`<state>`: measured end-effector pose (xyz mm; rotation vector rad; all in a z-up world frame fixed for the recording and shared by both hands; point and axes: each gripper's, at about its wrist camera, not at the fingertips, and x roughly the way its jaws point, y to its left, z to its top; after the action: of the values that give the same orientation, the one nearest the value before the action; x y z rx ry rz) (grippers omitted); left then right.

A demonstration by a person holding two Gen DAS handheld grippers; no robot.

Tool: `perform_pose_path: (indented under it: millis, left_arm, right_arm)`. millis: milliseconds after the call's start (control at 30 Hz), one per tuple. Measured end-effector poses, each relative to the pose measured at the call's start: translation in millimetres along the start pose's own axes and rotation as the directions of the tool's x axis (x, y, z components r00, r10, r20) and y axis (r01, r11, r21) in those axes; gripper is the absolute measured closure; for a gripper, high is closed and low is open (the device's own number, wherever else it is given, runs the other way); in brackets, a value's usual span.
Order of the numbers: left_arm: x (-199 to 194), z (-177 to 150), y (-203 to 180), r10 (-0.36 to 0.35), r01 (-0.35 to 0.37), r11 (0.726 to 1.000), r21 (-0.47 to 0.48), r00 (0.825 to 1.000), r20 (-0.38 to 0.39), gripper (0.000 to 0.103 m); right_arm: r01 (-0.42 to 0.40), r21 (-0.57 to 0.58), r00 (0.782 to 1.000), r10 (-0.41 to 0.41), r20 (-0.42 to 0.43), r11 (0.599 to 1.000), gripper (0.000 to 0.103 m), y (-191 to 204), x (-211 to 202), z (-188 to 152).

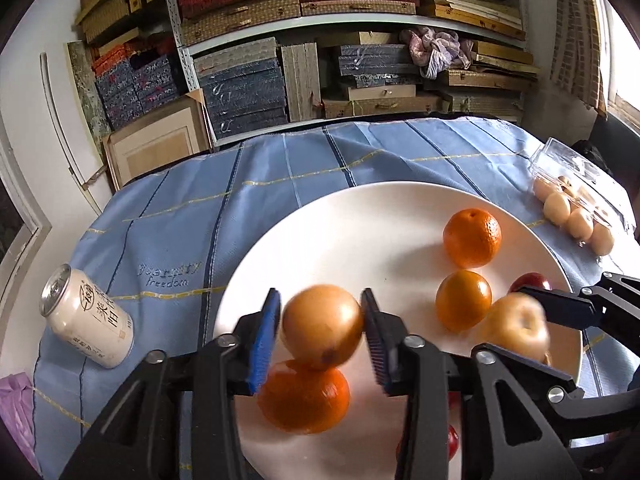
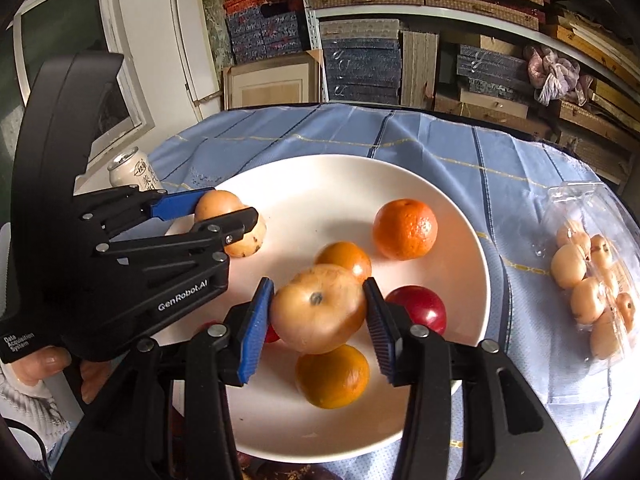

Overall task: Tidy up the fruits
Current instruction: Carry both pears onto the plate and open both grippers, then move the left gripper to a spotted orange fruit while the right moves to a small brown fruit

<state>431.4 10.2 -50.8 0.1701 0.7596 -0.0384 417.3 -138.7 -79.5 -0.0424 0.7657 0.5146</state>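
Shelves of stacked woven and patterned boxes point(image 1: 240, 8) back a table under a blue checked cloth point(image 1: 168, 216) stitched "freedom", with a cream drink can point(image 1: 86, 326) lying on its side and a clear plastic clamshell point(image 2: 592, 280) of small tan fruits. On the cloth sits a round white plate point(image 2: 304, 192) with oranges point(image 2: 405, 229) and a red fruit point(image 2: 420, 308). The left gripper point(image 1: 322, 328), "GenRobot.AI" on its body, stands partly open around a tan round fruit point(image 1: 322, 328) over the plate with a gap at the left pad; the right gripper point(image 2: 318, 312), also narrowly parted, clamps another tan fruit point(image 2: 318, 308).

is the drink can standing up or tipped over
Tipped over: the can lies on its side on the blue tablecloth, its top facing up-left, beside the plate.
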Motion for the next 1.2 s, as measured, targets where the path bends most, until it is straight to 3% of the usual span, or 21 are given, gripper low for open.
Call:
perform_pose_path:
  millis: [100,200,333,400,533,633,800,967,1033,1200]
  left_arm:
    - [-4,2,0,0.005,-0.005,1.0,-0.001,1.0,0.013,0.049]
    - [-10,5,1,0.009,-0.009,1.0,0.003,1.0,0.018,0.047]
    - [-33,8,10,0.022,-0.022,1.0,-0.002,0.999,0.034,0.046]
    - [-55,8,18,0.032,-0.031,0.999,-0.008,0.998,0.05,0.046]
    - [-113,-4,30,0.053,-0.053,0.999,-0.003,0.993,0.103,0.038]
    - [-144,-25,26,0.044,-0.047,0.999,0.026,0.992,0.116,0.035]
    - [-168,-89,1,-0.008,0.0,0.995,0.099,0.997,0.08,0.032]
    - [-161,-139,-13,-0.049,0.048,0.996,0.08,0.999,0.021,0.032]
    - [-158,-152,-14,-0.067,0.067,0.996,0.058,0.998,0.006,0.032]
    - [-156,-168,-18,-0.093,0.093,0.995,0.019,0.996,-0.003,0.032]
  right_arm:
    - [0.0,-0.002,1.0,0.0,0.017,1.0,0.056,0,-7,1]
    - [-0.001,-0.005,0.999,0.001,0.034,1.0,0.056,1,-17,3]
    - [-0.008,-0.007,0.993,0.009,0.117,1.0,0.056,5,-57,9]
    - [-0.023,-0.016,0.979,0.026,0.201,1.0,0.055,12,-97,13]
    - [-0.049,-0.048,0.938,0.062,0.342,0.998,0.031,27,-169,6]
    - [-0.078,-0.08,0.921,0.103,0.375,0.994,0.03,38,-210,-16]
    - [-0.107,-0.124,0.937,0.142,0.32,0.987,0.028,55,-227,-66]
    - [-0.142,-0.116,0.968,0.162,0.192,0.983,0.028,67,-187,-130]
    - [-0.146,-0.097,0.981,0.157,0.115,0.985,0.027,66,-168,-142]
    - [-0.168,-0.073,0.982,0.173,0.073,0.983,0.027,63,-158,-149]
